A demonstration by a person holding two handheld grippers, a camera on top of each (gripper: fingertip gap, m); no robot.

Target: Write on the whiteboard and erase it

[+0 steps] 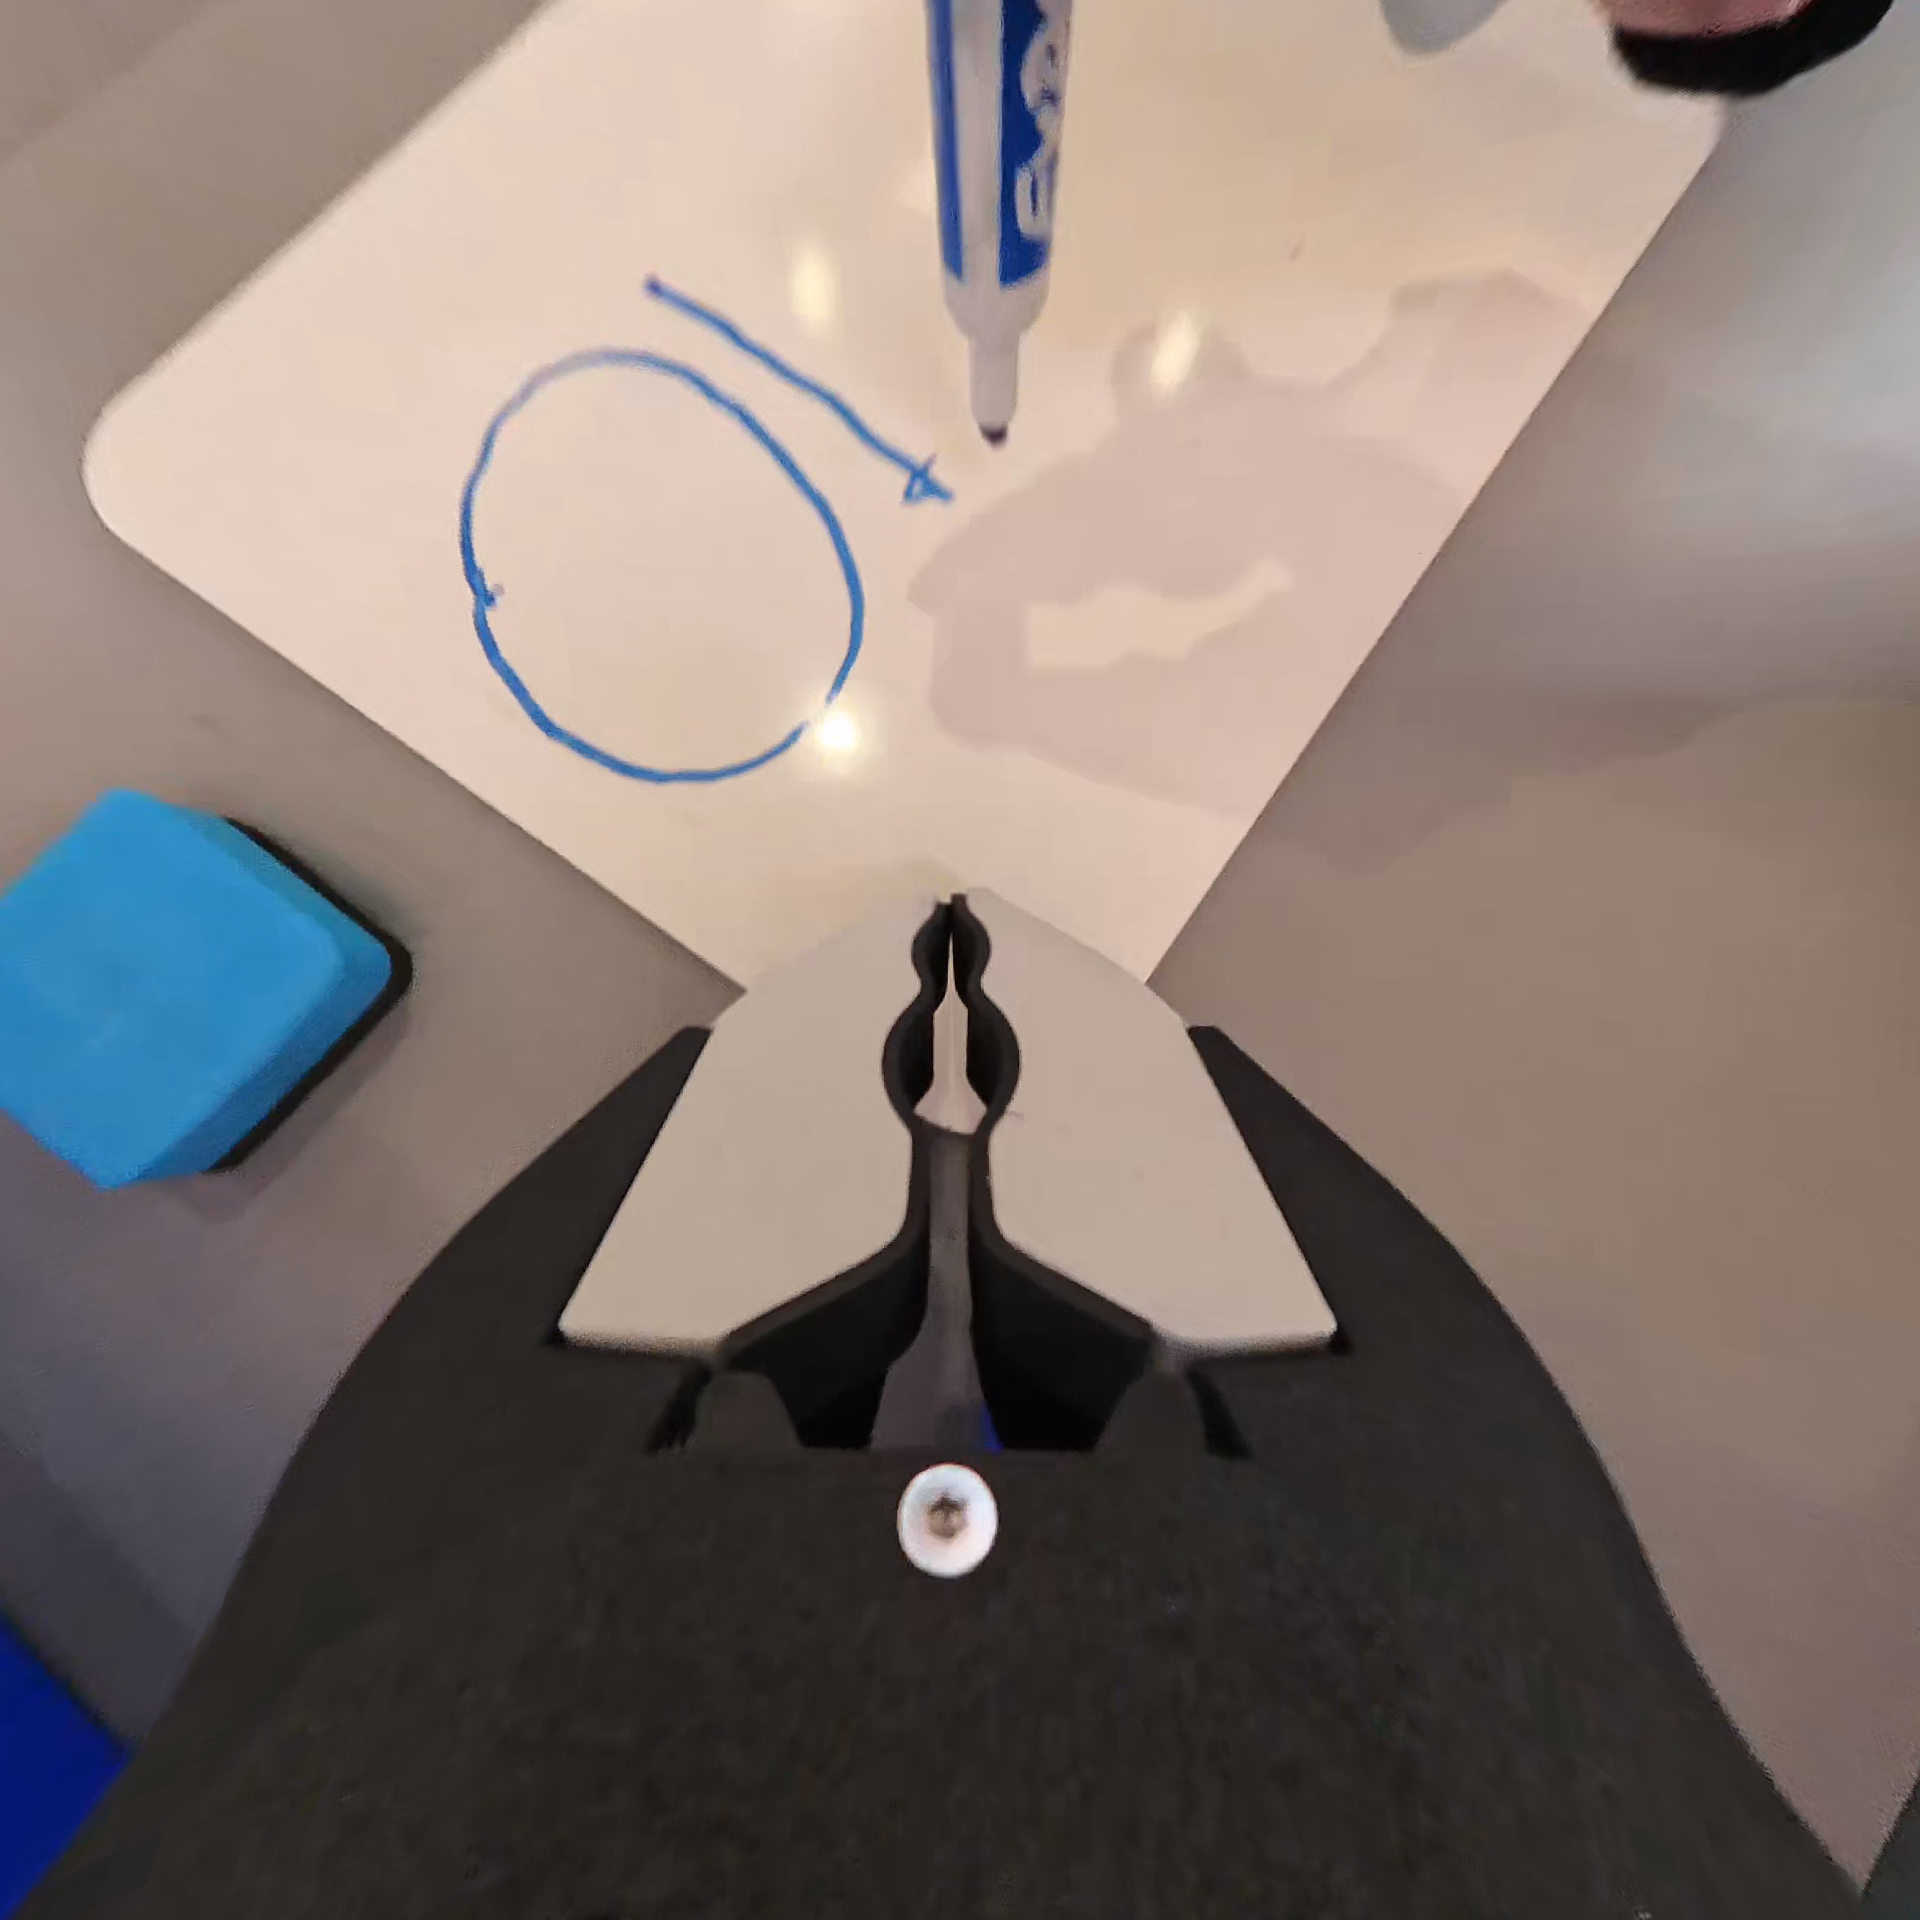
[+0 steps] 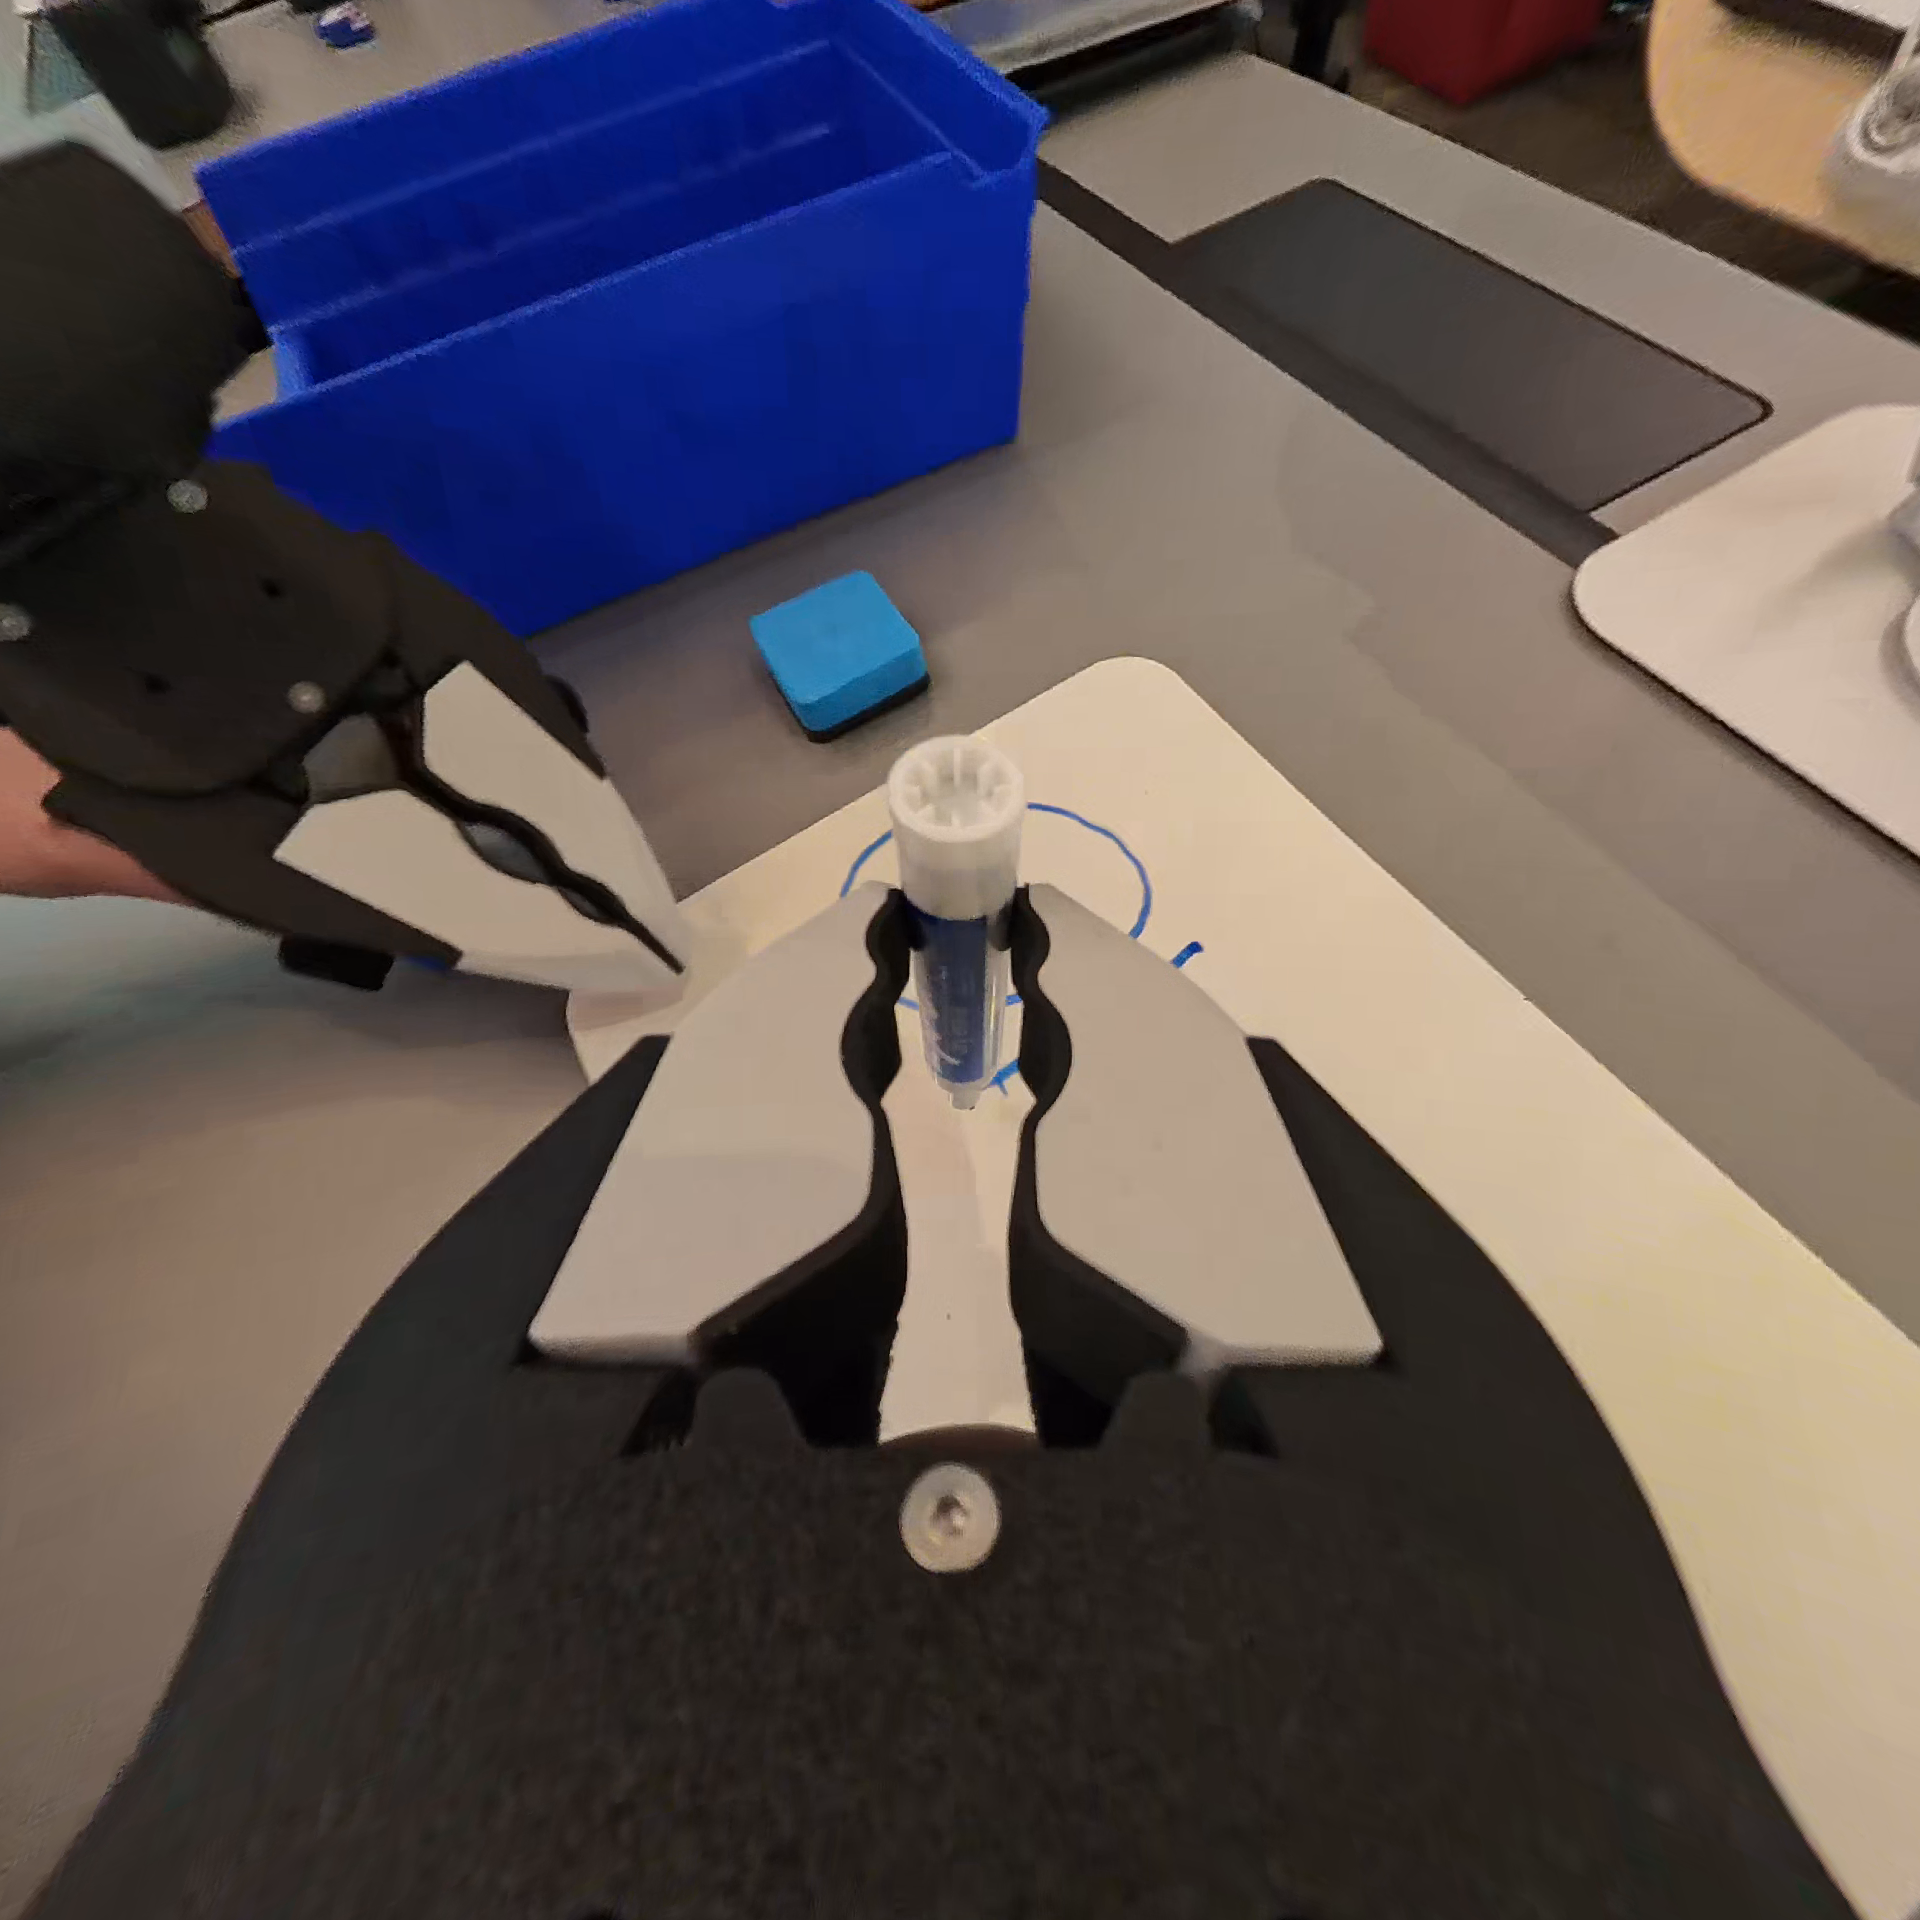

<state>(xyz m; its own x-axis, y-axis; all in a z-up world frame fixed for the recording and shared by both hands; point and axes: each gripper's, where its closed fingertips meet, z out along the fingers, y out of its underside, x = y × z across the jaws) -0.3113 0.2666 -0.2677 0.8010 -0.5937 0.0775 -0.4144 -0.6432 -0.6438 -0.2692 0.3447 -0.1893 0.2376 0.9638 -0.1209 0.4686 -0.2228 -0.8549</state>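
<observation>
A white whiteboard [image 1: 1195, 312] lies on the grey table, with a blue circle [image 1: 665, 566] and a blue line [image 1: 790, 390] drawn on it. My right gripper [image 2: 958, 920] is shut on a blue marker [image 2: 961, 997], held upright with its tip just above the board near the line's end; the marker also shows in the left wrist view [image 1: 995, 208]. My left gripper [image 1: 954, 909] is shut and empty, its tips at the board's near corner; it also shows in the right wrist view [image 2: 665, 956]. A blue eraser [image 1: 177, 987] with a black base lies on the table left of the board [image 2: 840, 652].
A blue plastic bin [image 2: 623, 343] stands on the table behind the eraser. A dark mat [image 2: 1475, 343] lies at the back right, and a white base plate [image 2: 1745, 613] at the right edge. A person's hand [image 2: 62, 842] holds the left gripper.
</observation>
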